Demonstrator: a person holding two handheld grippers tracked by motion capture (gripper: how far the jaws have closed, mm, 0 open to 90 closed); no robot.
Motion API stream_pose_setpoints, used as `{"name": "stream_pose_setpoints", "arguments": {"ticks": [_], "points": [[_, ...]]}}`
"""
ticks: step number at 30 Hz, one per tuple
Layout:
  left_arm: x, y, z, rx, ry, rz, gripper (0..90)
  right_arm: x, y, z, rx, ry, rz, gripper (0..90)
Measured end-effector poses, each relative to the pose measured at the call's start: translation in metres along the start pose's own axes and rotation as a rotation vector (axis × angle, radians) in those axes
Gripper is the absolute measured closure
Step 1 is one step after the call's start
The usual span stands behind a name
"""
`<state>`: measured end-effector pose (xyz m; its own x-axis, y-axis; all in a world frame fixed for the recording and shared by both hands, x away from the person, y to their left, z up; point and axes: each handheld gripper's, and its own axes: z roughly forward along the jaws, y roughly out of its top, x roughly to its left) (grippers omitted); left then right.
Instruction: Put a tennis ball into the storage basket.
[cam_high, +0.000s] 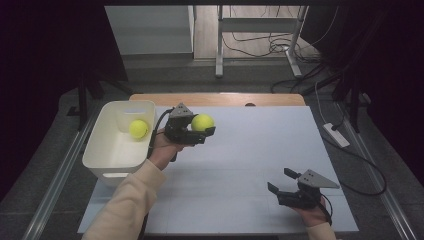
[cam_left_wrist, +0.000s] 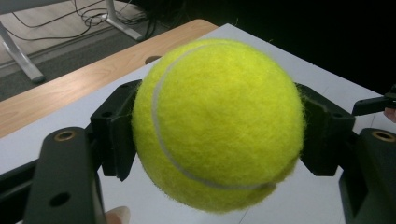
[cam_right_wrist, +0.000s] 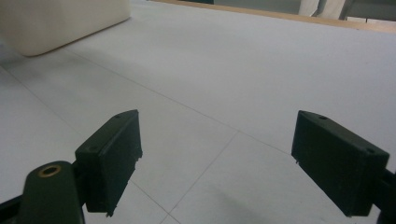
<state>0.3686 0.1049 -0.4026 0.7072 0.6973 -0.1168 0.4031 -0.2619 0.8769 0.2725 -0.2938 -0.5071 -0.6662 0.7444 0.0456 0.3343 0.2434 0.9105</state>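
My left gripper (cam_high: 202, 127) is shut on a yellow-green tennis ball (cam_high: 202, 122), held above the white tabletop (cam_high: 240, 165) just right of the white bin (cam_high: 116, 155). In the left gripper view the tennis ball (cam_left_wrist: 217, 123) sits pressed between both black pads. A second tennis ball (cam_high: 138, 129) lies inside the bin. Near the front right of the table my right gripper (cam_high: 281, 181) rests low with its jaws wide apart and nothing between them. The right gripper view shows its fingers (cam_right_wrist: 112, 156) spread over bare white surface.
The bin (cam_right_wrist: 51, 23) appears at the far left in the right gripper view. A wooden strip (cam_high: 215, 99) borders the table's far edge. Metal desk legs (cam_high: 219, 40) and cables (cam_high: 265, 45) lie on the floor beyond. A white power strip (cam_high: 336, 135) sits off the right side.
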Motion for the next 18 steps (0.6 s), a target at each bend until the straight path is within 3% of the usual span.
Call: {"name": "stream_pose_setpoints", "arguments": {"ticks": [18], "points": [[0.008,-0.001,-0.015,-0.014,0.028,-0.011,27.0,0.0,0.0,0.0,0.003,-0.002,-0.001,15.8]]}}
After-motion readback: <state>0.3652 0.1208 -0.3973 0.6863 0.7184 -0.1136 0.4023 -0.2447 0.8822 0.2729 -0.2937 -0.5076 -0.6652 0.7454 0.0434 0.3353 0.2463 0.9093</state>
